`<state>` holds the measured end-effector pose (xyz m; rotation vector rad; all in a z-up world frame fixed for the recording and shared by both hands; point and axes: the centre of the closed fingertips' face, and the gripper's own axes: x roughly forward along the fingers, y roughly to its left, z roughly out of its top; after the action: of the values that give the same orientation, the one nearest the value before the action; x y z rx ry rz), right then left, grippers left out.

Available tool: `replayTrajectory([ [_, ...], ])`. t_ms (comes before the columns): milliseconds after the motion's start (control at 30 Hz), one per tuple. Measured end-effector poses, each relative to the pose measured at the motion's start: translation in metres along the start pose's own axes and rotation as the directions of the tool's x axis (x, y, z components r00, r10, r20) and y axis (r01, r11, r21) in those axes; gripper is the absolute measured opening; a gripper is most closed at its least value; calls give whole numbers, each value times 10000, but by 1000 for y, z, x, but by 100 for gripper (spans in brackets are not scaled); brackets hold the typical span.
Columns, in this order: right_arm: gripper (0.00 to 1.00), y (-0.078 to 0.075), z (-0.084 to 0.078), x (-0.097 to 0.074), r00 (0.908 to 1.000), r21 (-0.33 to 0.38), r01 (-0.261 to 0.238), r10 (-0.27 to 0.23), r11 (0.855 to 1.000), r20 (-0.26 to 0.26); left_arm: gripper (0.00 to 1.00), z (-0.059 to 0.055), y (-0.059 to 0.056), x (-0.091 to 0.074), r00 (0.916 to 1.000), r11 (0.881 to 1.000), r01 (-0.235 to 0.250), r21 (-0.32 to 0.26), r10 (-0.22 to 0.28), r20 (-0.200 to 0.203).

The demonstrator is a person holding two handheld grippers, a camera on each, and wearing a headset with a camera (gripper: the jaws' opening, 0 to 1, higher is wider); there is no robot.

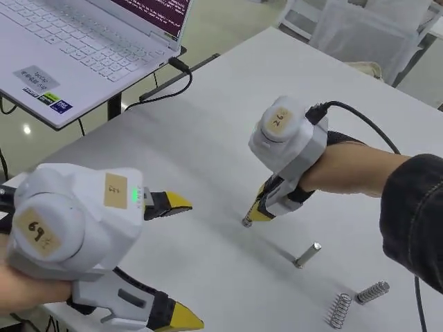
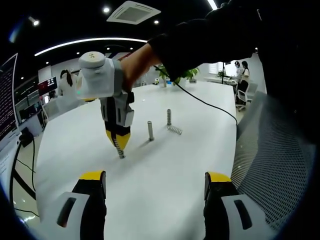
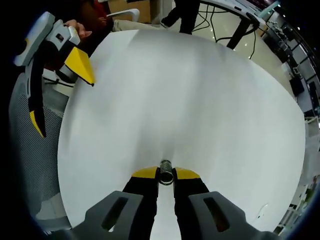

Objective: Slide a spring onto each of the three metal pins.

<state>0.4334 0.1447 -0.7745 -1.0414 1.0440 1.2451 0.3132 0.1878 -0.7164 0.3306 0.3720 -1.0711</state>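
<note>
My right gripper points down at the white table, shut on a spring whose coiled end sticks out between the yellow tips. The spring's lower end touches the table. I cannot tell if a pin is inside it. In the left gripper view the same right gripper holds the spring upright. A bare metal pin stands to its right. Two loose springs rest beyond the pin. My left gripper hangs open at the near left, with nothing between its jaws.
An open laptop sits on a stand at the far left, with a black cable running from it. The table's edge runs diagonally behind the grippers. A person's sleeve enters from the right.
</note>
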Motion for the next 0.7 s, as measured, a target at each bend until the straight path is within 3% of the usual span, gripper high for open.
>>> replayTrajectory([
  [533,9,-1,-5,10,9999,22,82,-82,10000,-61,77,-2,0,0,10000,10000,29,-58,-30,-56],
  [700,14,-1,-6,8,10000,97,58,-58,9999,45,77,-2,0,-1,9999,10000,22,-55,-23,-107],
])
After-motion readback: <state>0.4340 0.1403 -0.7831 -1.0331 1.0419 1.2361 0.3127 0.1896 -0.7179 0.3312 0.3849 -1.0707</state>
